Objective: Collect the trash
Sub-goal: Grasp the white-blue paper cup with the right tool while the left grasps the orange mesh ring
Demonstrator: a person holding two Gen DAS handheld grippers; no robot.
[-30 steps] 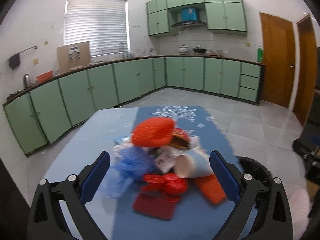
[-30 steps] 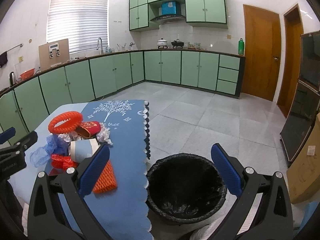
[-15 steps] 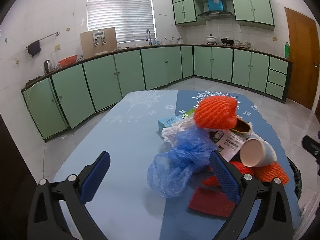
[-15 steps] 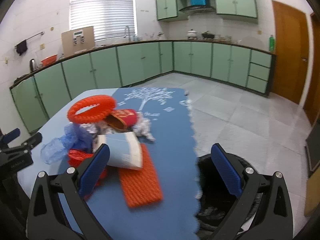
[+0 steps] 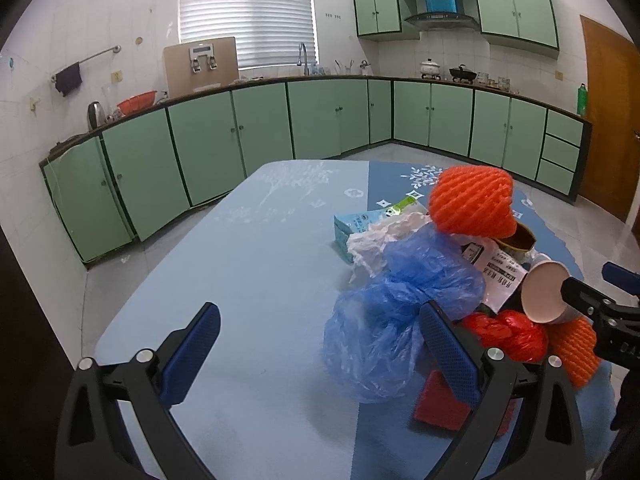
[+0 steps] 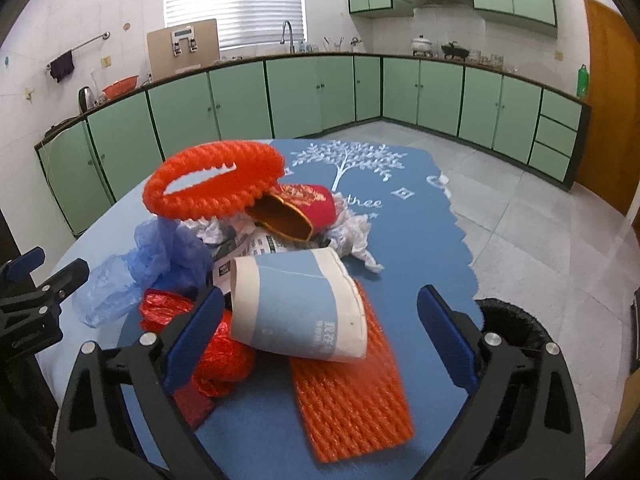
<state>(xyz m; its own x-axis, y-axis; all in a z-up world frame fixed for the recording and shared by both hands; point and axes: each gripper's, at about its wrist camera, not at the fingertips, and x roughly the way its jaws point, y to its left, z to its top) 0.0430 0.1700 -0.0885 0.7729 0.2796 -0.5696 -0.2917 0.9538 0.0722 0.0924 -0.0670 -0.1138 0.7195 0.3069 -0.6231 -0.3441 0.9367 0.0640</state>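
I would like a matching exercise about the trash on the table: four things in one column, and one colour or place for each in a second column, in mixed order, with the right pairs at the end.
Things
1. paper cup
2. plastic bag
3. foam net ring
4. trash bin

Descriptions
A. on the floor, beside the table's edge
B. orange, on top of the pile
C. crumpled, blue, see-through
D. lying on its side, with a blue band

Pairs: 1-D, 2-C, 3-B, 4-A
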